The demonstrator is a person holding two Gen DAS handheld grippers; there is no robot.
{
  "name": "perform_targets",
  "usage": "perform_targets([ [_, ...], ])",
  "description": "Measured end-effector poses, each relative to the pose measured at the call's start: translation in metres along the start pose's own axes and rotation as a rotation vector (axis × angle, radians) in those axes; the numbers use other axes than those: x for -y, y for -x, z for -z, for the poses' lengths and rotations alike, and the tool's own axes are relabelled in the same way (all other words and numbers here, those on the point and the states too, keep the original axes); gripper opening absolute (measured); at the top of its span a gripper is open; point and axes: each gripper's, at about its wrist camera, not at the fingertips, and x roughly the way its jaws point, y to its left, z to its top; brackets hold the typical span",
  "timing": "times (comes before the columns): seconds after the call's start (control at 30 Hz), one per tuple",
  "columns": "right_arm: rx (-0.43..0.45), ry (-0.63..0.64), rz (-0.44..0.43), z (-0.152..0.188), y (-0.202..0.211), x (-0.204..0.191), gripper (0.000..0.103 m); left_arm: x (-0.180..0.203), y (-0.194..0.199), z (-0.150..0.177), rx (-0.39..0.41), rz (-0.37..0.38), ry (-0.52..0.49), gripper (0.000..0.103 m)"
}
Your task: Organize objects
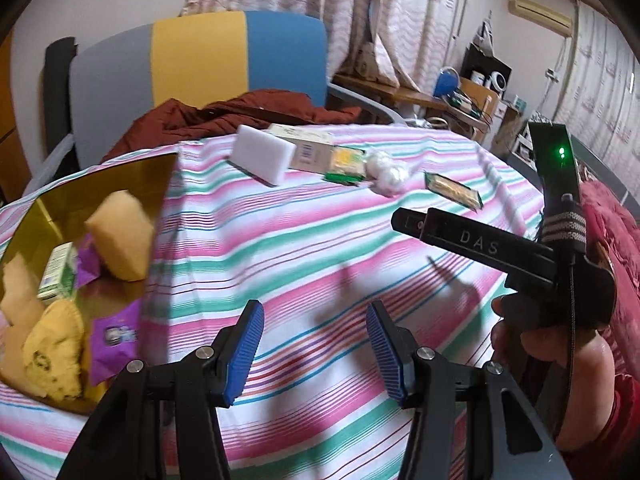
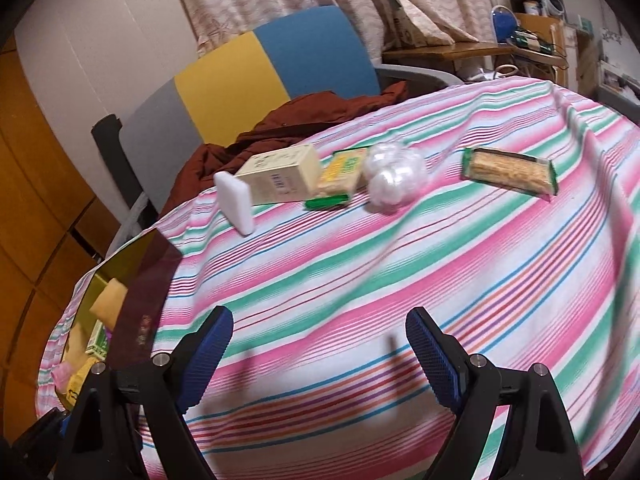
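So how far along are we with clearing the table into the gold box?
Partly done. The gold box already holds a yellow sponge, purple wrappers and a small carton. Nothing is in hand: left gripper and right gripper are both open. Left on the cloth: white sponge, cream box, two cracker packs, and cotton balls.

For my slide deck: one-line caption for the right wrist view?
Open right claw over a striped tablecloth; white sponge, box, snack packs ahead.

Counts on the cloth

Two cracker packs (image 2: 508, 174) (image 2: 340, 178), one white sponge (image 2: 236, 202), one carton (image 2: 282, 178), one bag of cotton balls (image 2: 394, 178), one gold box (image 1: 86, 216).
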Motion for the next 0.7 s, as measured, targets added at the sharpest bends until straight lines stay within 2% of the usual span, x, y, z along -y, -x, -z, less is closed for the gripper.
perform_targets([
  [0.4,0.012,0.006,0.119,-0.021,0.007,0.077,0.09,0.035,-0.04,-0.001,-0.092,0.073,-0.039,0.054],
  [0.57,0.062,0.086,0.204,-0.066,0.003,0.107,0.09,0.042,-0.046,-0.001,-0.107,0.081,-0.06,0.054],
  [0.7,0.044,0.164,0.241,-0.105,-0.017,0.124,0.092,0.045,-0.051,-0.005,-0.116,0.086,-0.066,0.054],
])
